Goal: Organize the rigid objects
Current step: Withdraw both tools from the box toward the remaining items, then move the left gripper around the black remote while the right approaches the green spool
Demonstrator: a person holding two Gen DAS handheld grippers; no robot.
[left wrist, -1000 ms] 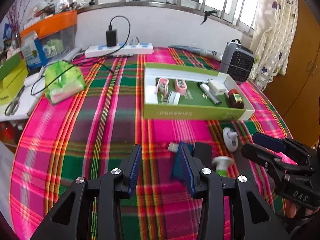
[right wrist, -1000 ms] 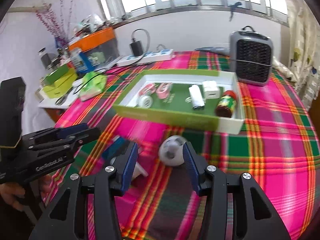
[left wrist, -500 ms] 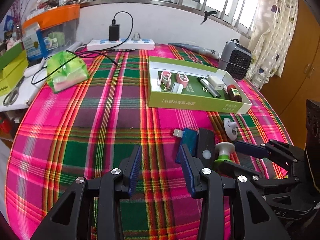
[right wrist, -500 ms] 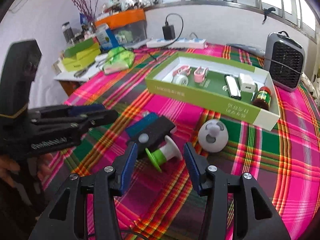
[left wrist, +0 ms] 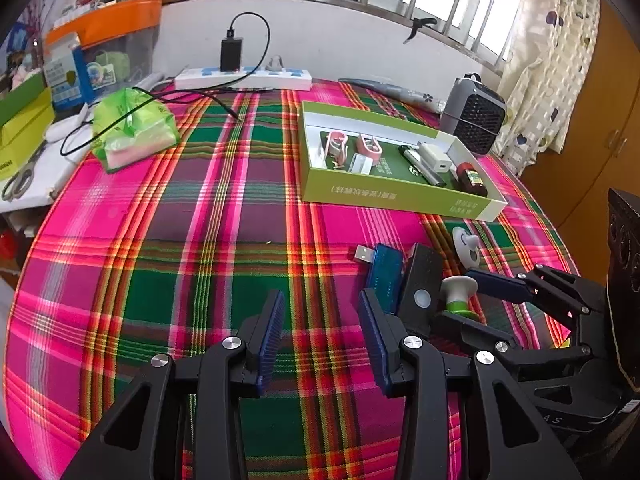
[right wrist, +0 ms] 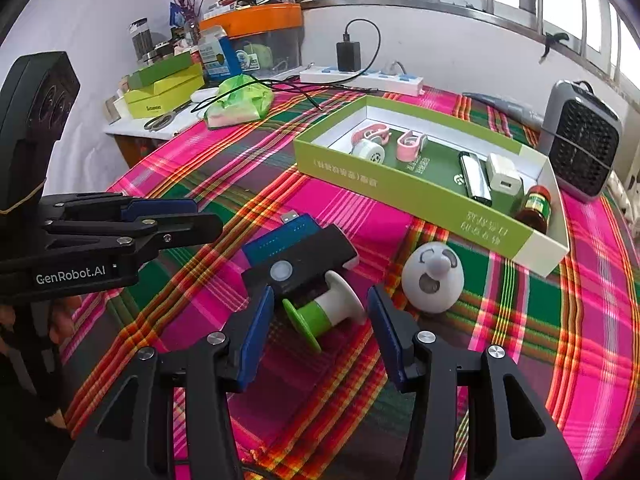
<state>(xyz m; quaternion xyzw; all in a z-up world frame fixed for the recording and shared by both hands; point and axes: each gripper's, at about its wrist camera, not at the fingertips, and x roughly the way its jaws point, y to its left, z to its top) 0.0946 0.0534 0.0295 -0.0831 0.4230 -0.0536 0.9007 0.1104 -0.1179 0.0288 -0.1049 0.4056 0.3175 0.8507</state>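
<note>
A green-and-white spool (right wrist: 324, 312) lies on the plaid tablecloth between the fingers of my right gripper (right wrist: 322, 332), which is open, with a gap at each pad. Just behind the spool lie a black device with a round button (right wrist: 300, 268) and a blue USB stick (right wrist: 280, 240). A white egg-shaped face toy (right wrist: 432, 280) sits to the right. The green box (right wrist: 420, 200) beyond holds pink clips, a white charger, a black stick and a brown bottle. My left gripper (left wrist: 320, 340) hovers open over bare cloth, left of the USB stick (left wrist: 382, 270) and of my right gripper (left wrist: 456, 298).
A grey fan heater (right wrist: 582, 140) stands at the back right beside the box. A power strip (left wrist: 244, 78) with a charger and cable, a green plastic bag (left wrist: 132, 128), scissors (left wrist: 18, 184) and stacked boxes crowd the back left. The table edge drops off at left.
My right gripper swung left from the white egg toy to straddle the spool and rolled a little. The left gripper stayed almost still and open.
</note>
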